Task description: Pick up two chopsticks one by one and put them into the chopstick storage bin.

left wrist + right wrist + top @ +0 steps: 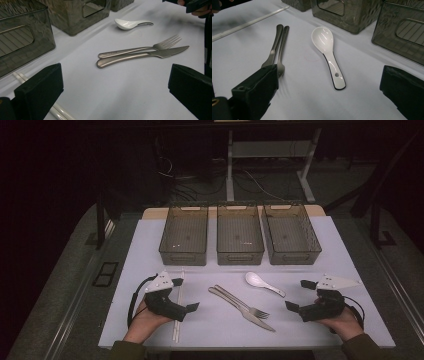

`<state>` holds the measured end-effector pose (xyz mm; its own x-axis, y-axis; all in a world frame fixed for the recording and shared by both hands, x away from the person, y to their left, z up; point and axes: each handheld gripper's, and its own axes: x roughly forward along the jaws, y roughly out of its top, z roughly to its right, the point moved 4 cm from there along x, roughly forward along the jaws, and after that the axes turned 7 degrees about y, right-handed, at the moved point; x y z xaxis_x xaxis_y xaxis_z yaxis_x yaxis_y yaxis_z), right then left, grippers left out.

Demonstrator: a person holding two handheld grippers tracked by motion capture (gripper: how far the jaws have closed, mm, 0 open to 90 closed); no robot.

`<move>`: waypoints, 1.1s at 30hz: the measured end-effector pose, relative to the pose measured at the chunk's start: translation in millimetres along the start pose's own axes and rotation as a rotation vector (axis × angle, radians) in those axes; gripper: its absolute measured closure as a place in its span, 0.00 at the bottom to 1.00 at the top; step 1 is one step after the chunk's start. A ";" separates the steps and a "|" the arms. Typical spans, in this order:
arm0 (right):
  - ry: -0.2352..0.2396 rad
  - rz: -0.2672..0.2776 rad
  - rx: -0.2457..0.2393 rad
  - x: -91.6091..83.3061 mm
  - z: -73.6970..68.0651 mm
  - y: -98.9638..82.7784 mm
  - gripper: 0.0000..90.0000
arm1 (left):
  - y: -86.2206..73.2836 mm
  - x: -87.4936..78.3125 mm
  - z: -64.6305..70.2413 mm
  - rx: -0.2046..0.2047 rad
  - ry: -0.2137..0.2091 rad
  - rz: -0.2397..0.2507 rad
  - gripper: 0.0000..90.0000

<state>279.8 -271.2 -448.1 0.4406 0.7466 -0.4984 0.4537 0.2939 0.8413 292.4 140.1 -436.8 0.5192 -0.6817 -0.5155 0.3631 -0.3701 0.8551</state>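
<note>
Fork (pixel 243 303) and knife (pixel 241 309) side by side and touching at the centre of the white counter (pixel 300 250), handles toward 10 o'clock, tips toward 4 o'clock; white spoon (pixel 263 283) just beyond at 1 o'clock, bowl toward 10 o'clock. Left tongs (pixel 183 295) at 9 o'clock of the cutlery and right tongs (pixel 300 294) at 3 o'clock, each held low over the counter with jaws wide apart and nothing between them, white chopsticks (pixel 177 312) under the left pair. Three smoky translucent bins (pixel 240 254) in a row at 12 o'clock along the far edge.
</note>
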 end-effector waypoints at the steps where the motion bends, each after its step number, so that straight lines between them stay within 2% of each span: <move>1: 0.002 -0.001 -0.001 -0.3 -0.1 0.0 0.02 | -0.1 0.1 0.1 -0.001 0.000 -0.001 0.00; 7: -0.001 0.007 0.003 -3.3 -0.8 0.4 0.02 | 0.5 0.2 0.1 -0.003 0.006 -0.011 0.00; 11: 0.001 0.007 0.000 -3.7 -0.9 0.6 0.02 | 1.4 -1.1 -0.2 -0.004 0.014 -0.016 0.10; 12: 0.001 0.007 0.000 -3.7 -0.9 0.6 0.02 | 1.3 -1.6 -0.1 -0.003 0.015 -0.017 0.10; 13: 0.000 0.008 0.000 -4.0 -1.4 0.9 0.02 | 1.0 -2.0 -0.2 -0.001 0.018 -0.021 0.16; 14: 0.000 0.008 0.000 -4.0 -1.4 0.9 0.02 | 0.7 -2.3 -0.1 -0.005 0.020 -0.023 0.16; 16: -0.004 0.006 -0.002 -4.6 -2.6 1.1 0.02 | 0.0 -3.7 0.2 -0.007 0.013 -0.029 0.23; 17: -0.004 0.006 -0.002 -4.6 -2.6 1.1 0.02 | -0.3 -4.0 0.3 -0.010 0.008 -0.029 0.23; 18: -0.006 0.010 -0.003 -4.7 -2.9 1.4 0.02 | -0.7 -4.3 0.0 -0.013 0.006 -0.032 0.29; 19: -0.006 0.010 -0.003 -4.7 -2.9 1.4 0.02 | -1.3 -4.7 -0.1 -0.016 0.005 -0.036 0.29; 20: -0.007 0.006 -0.004 -4.6 -3.0 1.1 0.02 | -2.1 -5.0 -0.5 -0.014 0.005 -0.043 0.36; 21: -0.007 0.006 -0.004 -4.6 -3.0 1.1 0.02 | -3.0 -5.0 -1.1 -0.017 0.006 -0.050 0.39; 26: -0.004 0.005 -0.009 -4.1 -2.7 0.9 0.02 | -7.7 -5.2 -5.1 -0.022 0.022 -0.085 0.46; 29: -0.004 0.004 -0.008 -4.4 -2.9 0.8 0.02 | -9.6 -7.1 -7.8 -0.024 0.035 -0.100 0.56; 31: -0.005 0.005 -0.007 -4.3 -2.9 0.8 0.02 | -11.6 -8.3 -9.5 -0.031 0.047 -0.109 0.58; 33: -0.007 0.004 -0.007 -4.2 -3.0 0.8 0.02 | -16.9 -8.7 -11.9 -0.041 0.065 -0.147 0.60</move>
<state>276.0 -272.3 -444.6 0.4478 0.7439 -0.4961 0.4465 0.2947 0.8449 290.9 159.9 -447.5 0.5068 -0.5793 -0.6384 0.4692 -0.4359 0.7680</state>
